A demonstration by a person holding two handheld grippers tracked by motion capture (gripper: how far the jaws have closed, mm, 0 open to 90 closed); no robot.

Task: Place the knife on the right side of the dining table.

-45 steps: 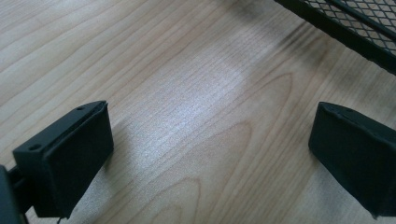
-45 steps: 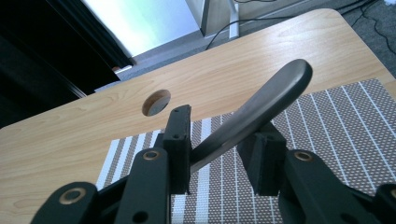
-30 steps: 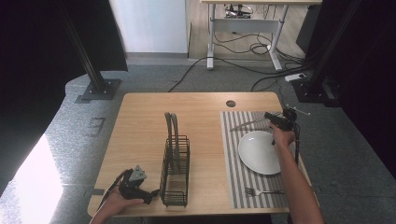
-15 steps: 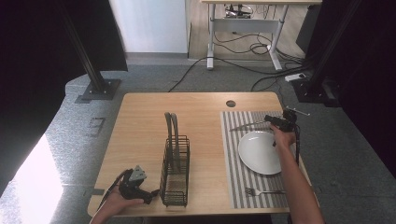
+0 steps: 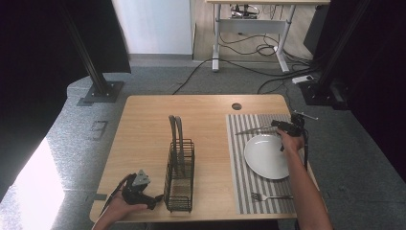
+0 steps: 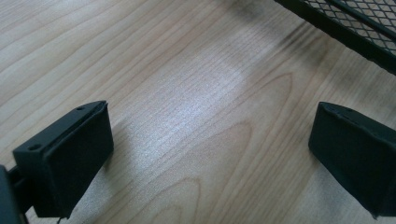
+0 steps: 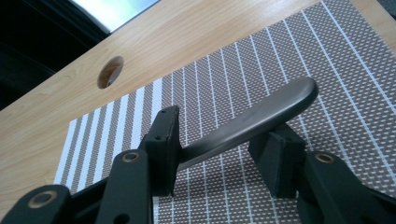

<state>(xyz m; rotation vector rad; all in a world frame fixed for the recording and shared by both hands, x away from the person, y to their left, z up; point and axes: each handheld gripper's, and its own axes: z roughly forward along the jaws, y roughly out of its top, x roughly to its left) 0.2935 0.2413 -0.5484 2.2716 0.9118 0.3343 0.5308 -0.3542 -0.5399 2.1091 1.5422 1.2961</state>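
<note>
From the high view, a wooden counter (image 5: 143, 139) carries a black wire rack (image 5: 179, 175) near its front middle, with two curved dark pieces standing up out of it. To the right lies a striped placemat (image 5: 238, 158), and on it a white plate (image 5: 265, 155) and, nearer the front edge, a fork (image 5: 269, 196). The right gripper (image 5: 277, 124) sits at the far right of the placemat, just beyond the plate, held by the person's right hand (image 5: 290, 140). A knife (image 5: 252, 130) stretches from that gripper leftward across the placemat, its blade pointing toward the counter's middle. A round hole (image 5: 236, 106) is cut into the counter just beyond the placemat. The left gripper (image 5: 155, 198) rests at the front left corner of the counter, just beside the rack, in the person's left hand (image 5: 117, 211).

In the left gripper view, the two black jaws stand wide apart over bare wood grain with nothing between them. The rack's mesh base (image 6: 355, 23) crosses the upper right corner.

In the right gripper view, the knife's dark rounded handle (image 7: 261, 116) lies between the jaws, slanting up to the right above the placemat (image 7: 327, 60). The jaws have just been opening: the left pad is against the handle, while the right pad stands clear below it, so the handle is no longer clamped. The hole (image 7: 110, 71) shows in the wood beyond.
</note>
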